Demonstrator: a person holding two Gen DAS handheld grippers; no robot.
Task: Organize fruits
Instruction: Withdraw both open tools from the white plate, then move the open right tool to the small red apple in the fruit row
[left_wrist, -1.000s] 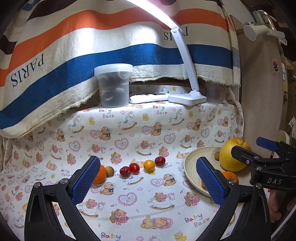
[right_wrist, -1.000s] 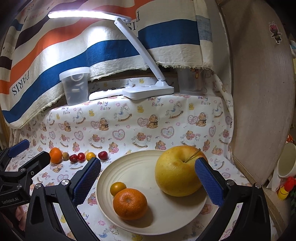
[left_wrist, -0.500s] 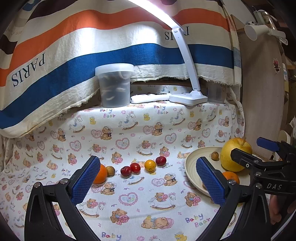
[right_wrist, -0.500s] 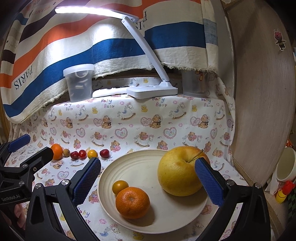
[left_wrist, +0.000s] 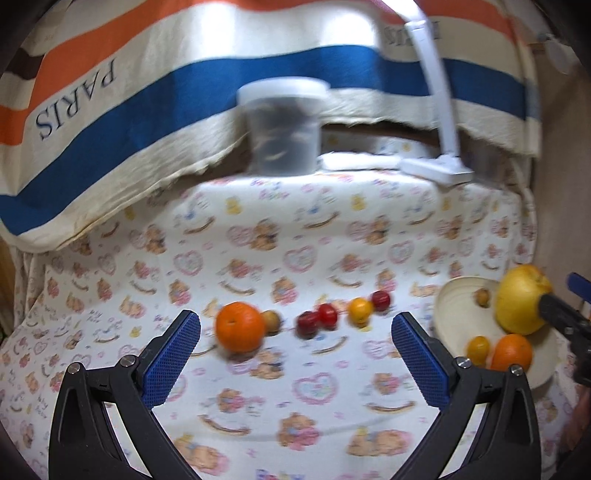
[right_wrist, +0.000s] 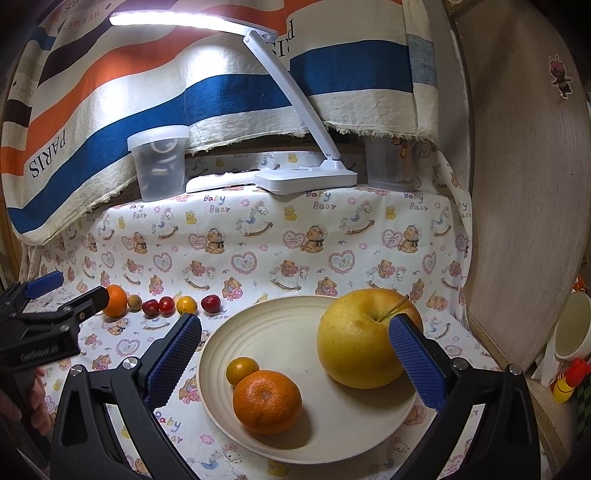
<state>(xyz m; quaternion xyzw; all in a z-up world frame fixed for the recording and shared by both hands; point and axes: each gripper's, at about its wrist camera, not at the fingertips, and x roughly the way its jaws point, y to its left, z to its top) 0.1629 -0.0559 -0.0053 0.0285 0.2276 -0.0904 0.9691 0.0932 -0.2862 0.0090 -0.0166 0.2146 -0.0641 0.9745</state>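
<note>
Roughly half done, I judge. The left hand-held gripper (left_wrist: 295, 354), released and empty, faces the loose row at twelve o'clock on the bear-print worktop (right_wrist: 258, 236): round orange tangerine (left_wrist: 240, 326), small brown fruit (left_wrist: 272, 321), red cherry tomatoes (left_wrist: 317, 318) and a yellow one (left_wrist: 360, 308). The right hand-held gripper (right_wrist: 295, 356), also released, overlooks the cream ridged plate (right_wrist: 280, 332) holding three fruits. Legible: "Baby Bear", "PARIS".

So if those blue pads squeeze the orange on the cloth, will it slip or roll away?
The orange looks round, so a nudge would probably roll it. Its dimpled peel and the ridged pads of the left hand-held gripper should grip well. It seems firm, not fragile.
</note>
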